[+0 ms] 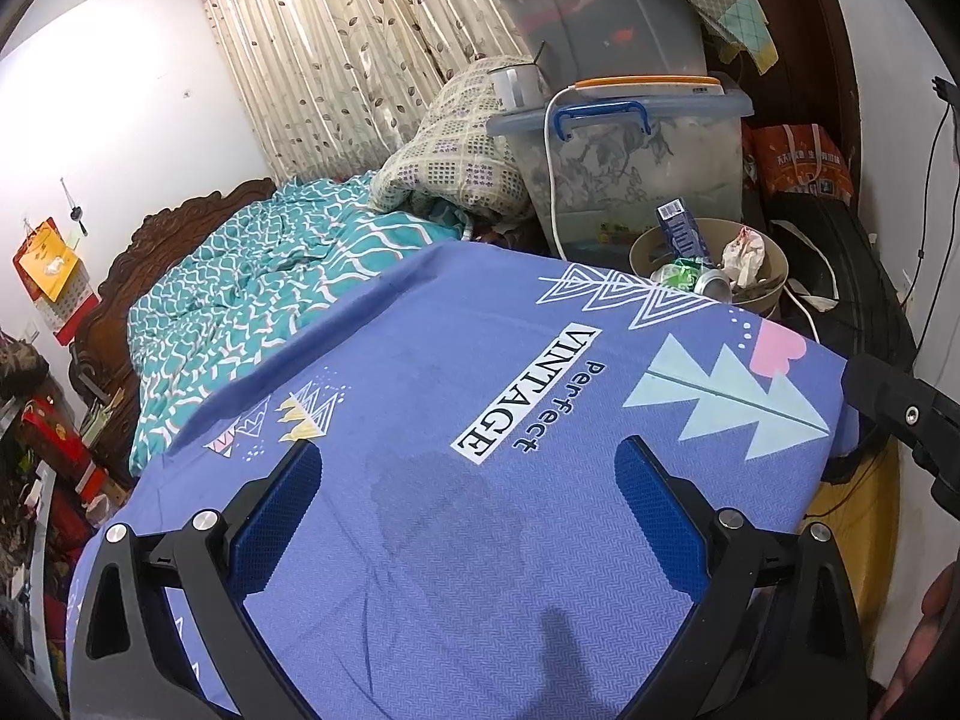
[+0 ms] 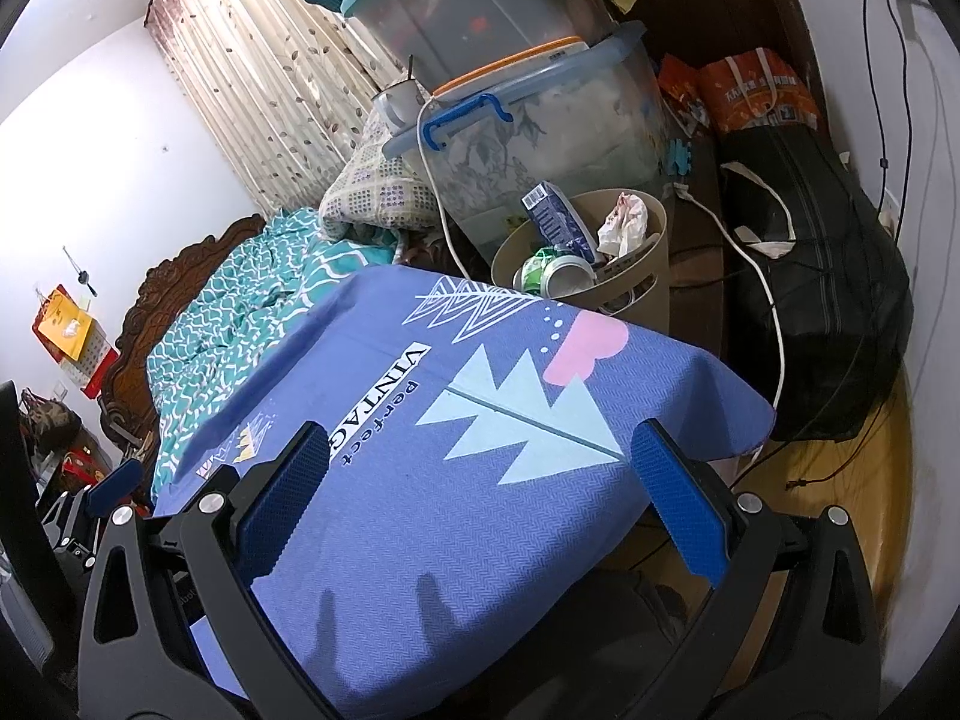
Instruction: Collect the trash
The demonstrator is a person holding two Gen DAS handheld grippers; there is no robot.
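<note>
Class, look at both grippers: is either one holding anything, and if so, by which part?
Nothing is held. The left gripper and right gripper are both open over the purple cloth.

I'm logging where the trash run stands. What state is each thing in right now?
Left gripper: open, holding nothing.
Right gripper: open, holding nothing.
Trash bin: upright, uncovered, nearly full.
Blue carton: in the bin, tilted, sticking out.
Crumpled paper: in the bin, on top.
Can: in the bin, on its side.
Lower storage box: lid on.
Tablecloth: spread flat, bare.
</note>
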